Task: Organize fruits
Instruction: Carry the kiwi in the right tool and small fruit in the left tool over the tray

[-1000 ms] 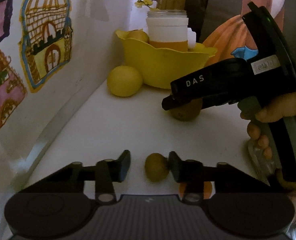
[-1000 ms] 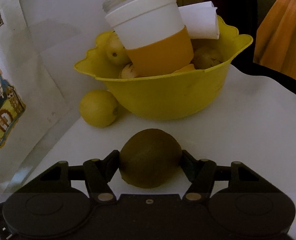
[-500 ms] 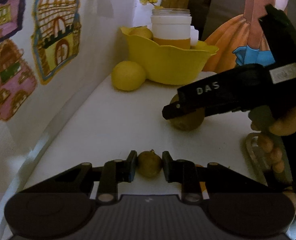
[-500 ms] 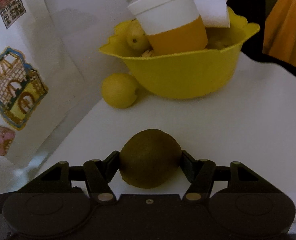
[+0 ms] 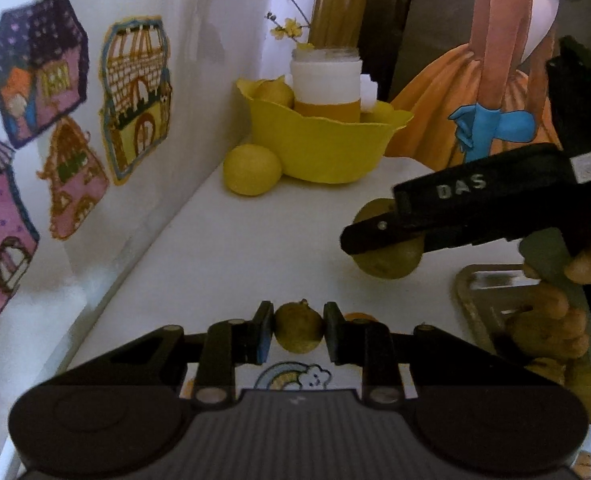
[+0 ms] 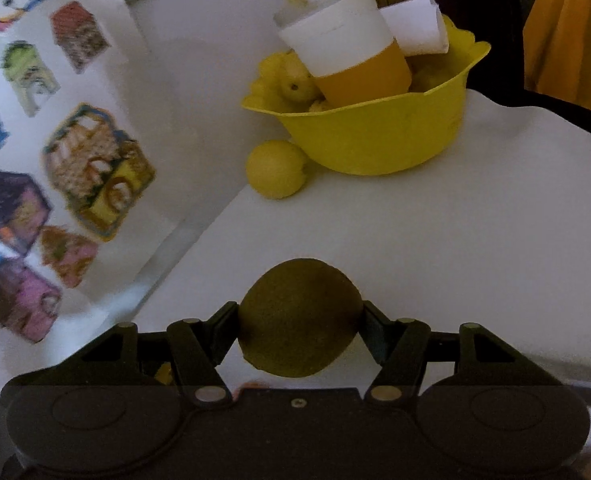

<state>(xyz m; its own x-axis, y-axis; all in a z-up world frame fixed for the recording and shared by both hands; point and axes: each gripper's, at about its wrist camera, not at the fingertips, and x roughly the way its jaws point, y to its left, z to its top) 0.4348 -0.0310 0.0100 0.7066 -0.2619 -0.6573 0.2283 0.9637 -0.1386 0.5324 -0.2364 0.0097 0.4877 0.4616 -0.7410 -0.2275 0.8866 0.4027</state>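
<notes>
From the left wrist, we see our left gripper (image 5: 298, 330) pinching a small kiwi (image 5: 298, 329) between its two pads, low over the white table (image 5: 255, 248). To the right, our right gripper (image 5: 379, 236) holds a larger kiwi (image 5: 389, 258), partly hidden by its black finger. A metal tray (image 5: 491, 300) lies at the right edge (its contents are too dim to name). Farther back stands a yellow bowl (image 5: 319, 148) with a white-and-orange cup (image 5: 327, 88) in it, and a lemon (image 5: 251, 169) touching the bowl's left side.

From the right wrist, we see the right gripper (image 6: 300, 320) clamped on the large kiwi (image 6: 300, 318), above the table (image 6: 435, 240). The bowl (image 6: 375, 136) sits well beyond, holding yellow fruit, the cup (image 6: 347, 60) and folded white paper (image 6: 415, 26), with the lemon (image 6: 275, 169) beside it.
</notes>
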